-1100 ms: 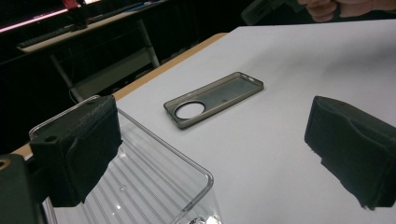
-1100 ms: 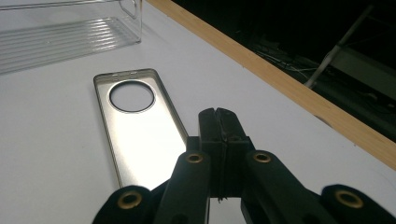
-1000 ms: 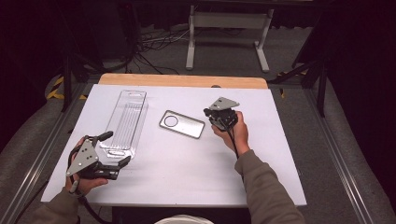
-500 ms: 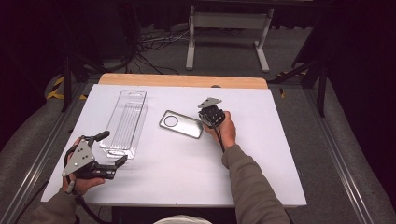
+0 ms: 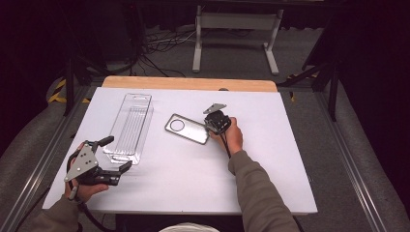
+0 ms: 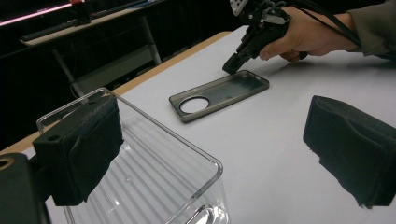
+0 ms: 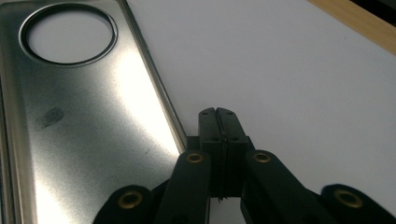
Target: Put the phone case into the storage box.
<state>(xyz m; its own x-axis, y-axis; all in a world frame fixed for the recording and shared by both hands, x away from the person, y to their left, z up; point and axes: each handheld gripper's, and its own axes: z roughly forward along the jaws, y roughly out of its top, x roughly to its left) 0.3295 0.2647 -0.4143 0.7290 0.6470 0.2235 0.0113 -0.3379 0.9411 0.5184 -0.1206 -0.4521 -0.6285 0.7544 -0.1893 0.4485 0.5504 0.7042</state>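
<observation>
A grey see-through phone case [image 5: 186,128] with a round camera hole lies flat, inside up, mid-table. My right gripper [image 5: 209,129] is shut with nothing in it, its tips low over the table beside the case's right end. In the right gripper view the closed tips [image 7: 218,114] sit just off the case's [image 7: 84,126] rim. A clear plastic tray [image 5: 131,126] lies to the left. My left gripper [image 5: 116,153] is open at the tray's near end; a corner of the tray [image 6: 154,177] lies between its wide-apart pads [image 6: 79,149]. The left gripper view also shows the case [image 6: 219,93] and the right gripper [image 6: 231,65].
The white table [image 5: 290,169] has a wooden strip [image 5: 188,83] along its far edge. A metal stand [image 5: 237,29] and cables lie on the floor beyond it. Dark rails run down both sides of the table.
My right hand has come down and to the left, bringing its shut tips to the case's right end. The left gripper has stayed by the tray.
</observation>
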